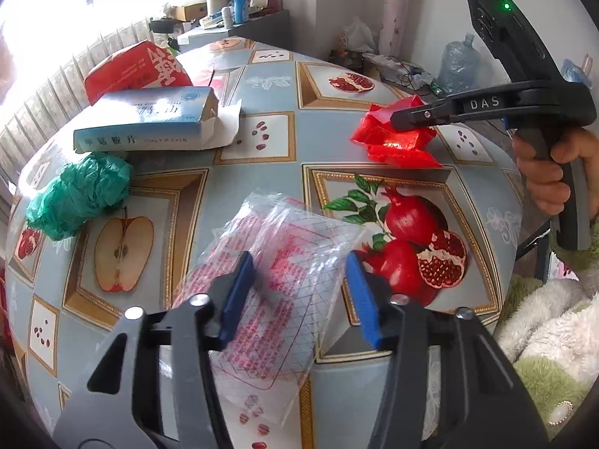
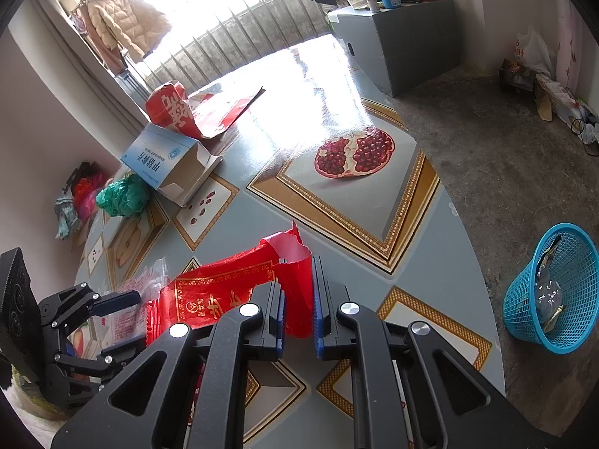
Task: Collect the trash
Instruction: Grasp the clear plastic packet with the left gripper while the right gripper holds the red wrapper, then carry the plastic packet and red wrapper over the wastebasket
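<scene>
My right claw has its pads drawn close on a fold of the red wrapper, which stands up between them; whether the pads truly pinch it I cannot tell. The wrapper lies crumpled on the surface, its long axis running from the claw out to my left, its torn end curling up just ahead of the fingertips. Seen from my left wrist, the same wrapper sits under the right claw's tip, far ahead and to the right of my left claw.

My left claw is spread wide above a clear bag with red print, lying flat between the blue pads, its long axis pointing ahead and slightly right. The pads are not touching it that I can see.

Ahead and left of the left claw rest a green bag, balled up, then a blue box with its end flap open toward the right, and behind that a red carton.

On the floor, well to the right of my right claw, stands a blue basket, tilted, with some crumpled foil and scraps inside.
</scene>
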A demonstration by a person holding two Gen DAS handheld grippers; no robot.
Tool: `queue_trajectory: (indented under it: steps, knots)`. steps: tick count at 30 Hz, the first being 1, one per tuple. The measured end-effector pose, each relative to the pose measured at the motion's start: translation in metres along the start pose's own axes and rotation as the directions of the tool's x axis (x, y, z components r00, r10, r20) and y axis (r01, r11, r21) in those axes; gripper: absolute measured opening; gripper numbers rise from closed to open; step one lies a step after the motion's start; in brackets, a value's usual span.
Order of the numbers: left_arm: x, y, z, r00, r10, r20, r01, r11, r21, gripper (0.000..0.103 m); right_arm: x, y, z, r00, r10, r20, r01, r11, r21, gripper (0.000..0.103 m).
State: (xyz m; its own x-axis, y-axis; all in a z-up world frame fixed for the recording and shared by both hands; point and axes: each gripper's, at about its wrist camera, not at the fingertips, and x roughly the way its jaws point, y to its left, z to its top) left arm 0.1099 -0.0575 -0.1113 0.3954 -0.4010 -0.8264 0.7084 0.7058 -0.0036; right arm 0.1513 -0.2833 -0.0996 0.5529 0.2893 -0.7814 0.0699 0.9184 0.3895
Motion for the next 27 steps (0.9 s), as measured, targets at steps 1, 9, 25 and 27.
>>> queue_trajectory:
  steps: [1,9,25,27]
  knots:
    - [0.0,0.0,0.001,1.0,-0.006,0.002,0.006,1.0,-0.004,0.038,0.0,0.0,0.0,1.0,-0.001,0.0,0.001,1.0,-0.001,0.012]
    - [0.005,0.006,0.009,0.996,-0.092,0.007,0.092,0.991,-0.099,0.009,0.0,-0.001,0.0,1.0,0.0,0.004,0.0,1.0,0.001,0.012]
    - [-0.008,0.027,0.016,0.997,-0.026,0.072,0.042,0.972,-0.233,0.003,-0.011,0.006,0.002,0.999,0.027,0.028,-0.027,1.0,0.004,0.008]
    - [-0.012,0.028,0.018,0.997,-0.007,0.083,0.026,0.97,-0.24,0.003,-0.014,0.009,0.002,0.999,0.031,0.036,-0.031,1.0,0.0,0.008]
